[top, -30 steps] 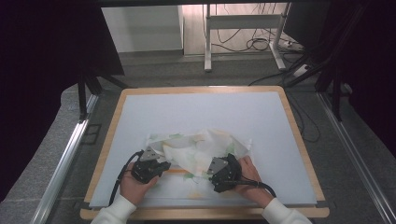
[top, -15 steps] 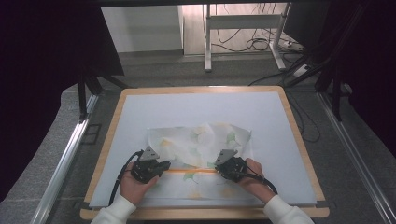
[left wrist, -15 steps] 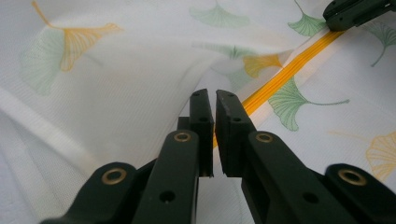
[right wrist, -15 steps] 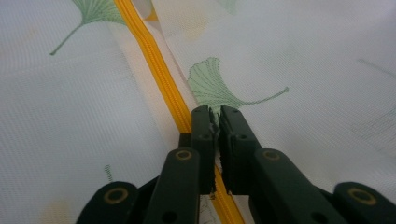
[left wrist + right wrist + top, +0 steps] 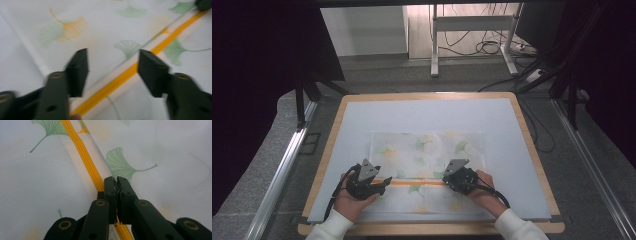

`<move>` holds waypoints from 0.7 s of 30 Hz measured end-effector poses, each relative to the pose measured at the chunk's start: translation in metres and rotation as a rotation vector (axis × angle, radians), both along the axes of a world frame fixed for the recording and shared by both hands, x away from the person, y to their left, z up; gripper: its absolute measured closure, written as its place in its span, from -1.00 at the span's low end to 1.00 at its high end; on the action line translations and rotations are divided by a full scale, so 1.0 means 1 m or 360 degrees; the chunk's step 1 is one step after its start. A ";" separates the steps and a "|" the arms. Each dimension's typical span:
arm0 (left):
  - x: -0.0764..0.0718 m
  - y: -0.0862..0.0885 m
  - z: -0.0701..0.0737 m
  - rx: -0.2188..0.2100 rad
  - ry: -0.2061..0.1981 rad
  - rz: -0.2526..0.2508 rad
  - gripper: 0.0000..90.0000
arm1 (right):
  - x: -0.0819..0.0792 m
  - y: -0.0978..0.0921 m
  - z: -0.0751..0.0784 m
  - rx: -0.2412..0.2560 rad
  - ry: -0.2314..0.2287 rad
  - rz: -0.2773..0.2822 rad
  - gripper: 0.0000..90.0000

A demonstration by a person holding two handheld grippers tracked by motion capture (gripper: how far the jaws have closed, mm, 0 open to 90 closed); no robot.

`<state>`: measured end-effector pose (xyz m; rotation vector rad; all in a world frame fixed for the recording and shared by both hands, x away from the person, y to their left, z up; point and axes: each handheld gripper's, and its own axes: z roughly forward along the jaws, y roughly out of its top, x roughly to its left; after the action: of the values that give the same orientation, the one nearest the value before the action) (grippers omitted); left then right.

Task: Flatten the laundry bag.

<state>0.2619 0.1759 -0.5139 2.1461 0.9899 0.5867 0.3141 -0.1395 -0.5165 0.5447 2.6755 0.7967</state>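
Your left gripper (image 5: 384, 180) hovers with jaws wide apart over the orange stripe (image 5: 130, 72); your right gripper (image 5: 447, 176) is clamped on the cloth (image 5: 427, 150) beside that stripe. The cloth now lies flat across the table (image 5: 512, 130) near you, where a second ago it was bunched.

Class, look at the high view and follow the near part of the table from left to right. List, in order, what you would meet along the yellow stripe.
wooden table rim → left gripper → yellow stripe of the leaf-print cloth → right gripper → blue mat
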 end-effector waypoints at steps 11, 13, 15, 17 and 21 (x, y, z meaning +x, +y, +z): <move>0.024 -0.013 -0.013 0.0058 0.0114 -0.0083 -0.49 | 0.002 -0.006 0.003 0.0028 0.0003 -0.0010 0.42; 0.021 -0.011 -0.010 0.0037 0.0126 -0.0082 -0.48 | 0.002 -0.009 0.007 0.0050 -0.0006 -0.0005 0.28; 0.017 -0.011 -0.009 0.0008 0.0135 -0.0090 -0.45 | 0.005 -0.011 0.011 0.0079 -0.0007 -0.0007 0.18; 0.013 -0.013 -0.008 -0.0006 0.0151 -0.0106 -0.43 | 0.008 -0.012 0.016 0.0092 -0.0011 -0.0006 0.09; 0.007 -0.015 -0.010 -0.0039 0.0198 -0.0140 -0.40 | 0.015 -0.002 0.020 0.0077 -0.0010 0.0022 -0.08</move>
<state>0.2689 0.1609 -0.5240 2.2136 0.9578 0.4005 0.3296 -0.1410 -0.4961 0.5352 2.6633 0.8676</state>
